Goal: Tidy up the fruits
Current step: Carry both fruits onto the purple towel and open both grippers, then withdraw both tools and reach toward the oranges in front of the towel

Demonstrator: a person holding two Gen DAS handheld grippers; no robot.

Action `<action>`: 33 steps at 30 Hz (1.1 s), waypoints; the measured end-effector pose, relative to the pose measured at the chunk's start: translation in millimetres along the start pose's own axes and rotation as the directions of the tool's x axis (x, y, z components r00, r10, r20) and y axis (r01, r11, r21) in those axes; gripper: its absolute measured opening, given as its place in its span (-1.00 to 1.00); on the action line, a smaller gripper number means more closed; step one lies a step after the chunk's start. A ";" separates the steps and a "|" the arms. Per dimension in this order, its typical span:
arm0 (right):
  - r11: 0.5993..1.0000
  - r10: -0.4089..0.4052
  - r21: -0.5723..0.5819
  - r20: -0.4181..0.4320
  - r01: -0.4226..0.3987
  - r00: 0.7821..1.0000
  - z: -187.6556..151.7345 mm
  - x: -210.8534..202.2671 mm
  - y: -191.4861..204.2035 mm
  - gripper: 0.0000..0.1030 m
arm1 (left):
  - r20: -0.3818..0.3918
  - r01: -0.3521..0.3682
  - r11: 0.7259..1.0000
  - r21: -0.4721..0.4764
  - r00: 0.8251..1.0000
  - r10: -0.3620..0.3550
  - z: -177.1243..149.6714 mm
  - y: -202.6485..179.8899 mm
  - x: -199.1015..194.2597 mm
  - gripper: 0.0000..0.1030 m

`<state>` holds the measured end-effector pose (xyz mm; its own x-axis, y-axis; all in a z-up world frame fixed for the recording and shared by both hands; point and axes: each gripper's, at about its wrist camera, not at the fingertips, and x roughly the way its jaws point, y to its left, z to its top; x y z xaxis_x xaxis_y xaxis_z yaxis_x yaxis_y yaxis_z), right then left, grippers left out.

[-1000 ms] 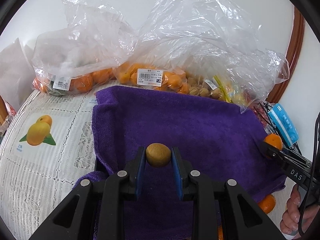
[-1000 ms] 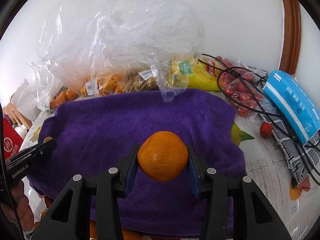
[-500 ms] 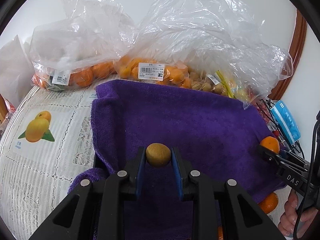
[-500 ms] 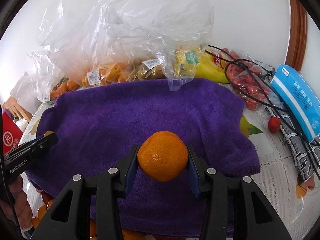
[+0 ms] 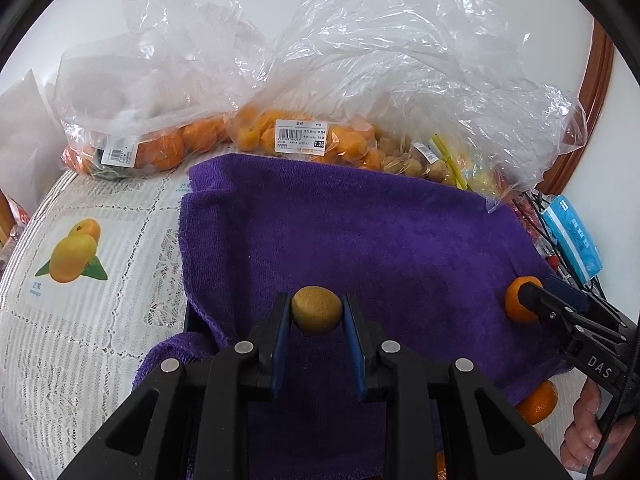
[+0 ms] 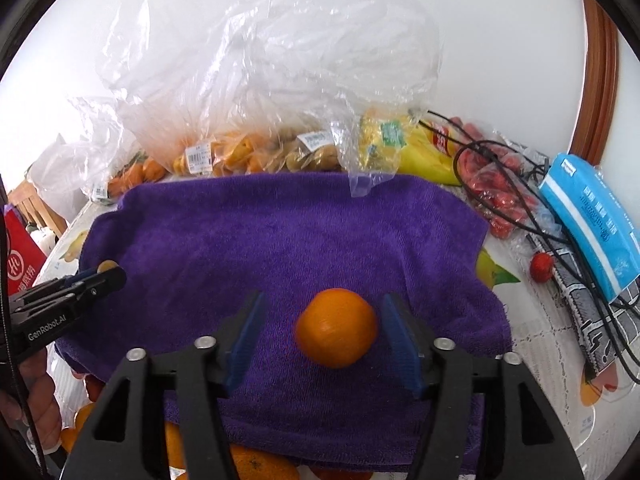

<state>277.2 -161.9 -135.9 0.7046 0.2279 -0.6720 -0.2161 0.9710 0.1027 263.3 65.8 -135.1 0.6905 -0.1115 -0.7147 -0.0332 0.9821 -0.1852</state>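
Note:
My left gripper (image 5: 316,320) is shut on a small brownish-yellow fruit (image 5: 316,315) and holds it above the near left part of the purple towel (image 5: 360,240). My right gripper (image 6: 324,336) is open. A tangerine (image 6: 336,327), blurred, sits between its spread fingers without touching them, over the near part of the towel (image 6: 280,232). In the left wrist view the tangerine (image 5: 518,300) shows at the towel's right edge beside the right gripper's fingers (image 5: 540,304). The left gripper (image 6: 100,276) shows at the left of the right wrist view.
Clear plastic bags of oranges (image 5: 160,148), small orange fruits (image 5: 304,140) and bananas (image 6: 416,148) line the far edge. Red fruits (image 6: 500,200), black cables (image 6: 560,240) and a blue pack (image 6: 592,224) lie right. More oranges (image 6: 256,464) lie below the towel's near edge.
My right gripper has opened and let go of the tangerine, which now sits loose and blurred between the fingers. My left gripper still holds its small fruit, slightly farther back from the bags.

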 end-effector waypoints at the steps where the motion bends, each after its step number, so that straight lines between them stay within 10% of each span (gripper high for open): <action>1: 1.000 -0.003 0.004 0.004 0.003 1.000 0.1 -1.1 -0.1 0.28 | 0.001 -0.002 1.000 0.002 1.000 0.002 -0.3 0.0 0.0 -0.52; 8: 1.000 -0.014 -0.024 0.018 0.014 1.000 -0.6 -4.2 5.5 0.28 | 0.006 0.008 1.000 -0.003 1.000 -0.008 1.4 1.2 -3.5 -0.10; 33: 1.000 0.021 0.020 0.071 -0.023 0.997 9.7 -45.4 13.7 0.28 | 0.092 0.045 0.999 -0.029 0.995 -0.043 10.1 -3.5 -39.8 0.43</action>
<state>248.8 -158.3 -96.9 0.7463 0.2530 -0.6157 -0.2184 0.9668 0.1325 243.2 68.3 -99.1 0.7550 -0.1386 -0.6409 -0.0228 0.9712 -0.2370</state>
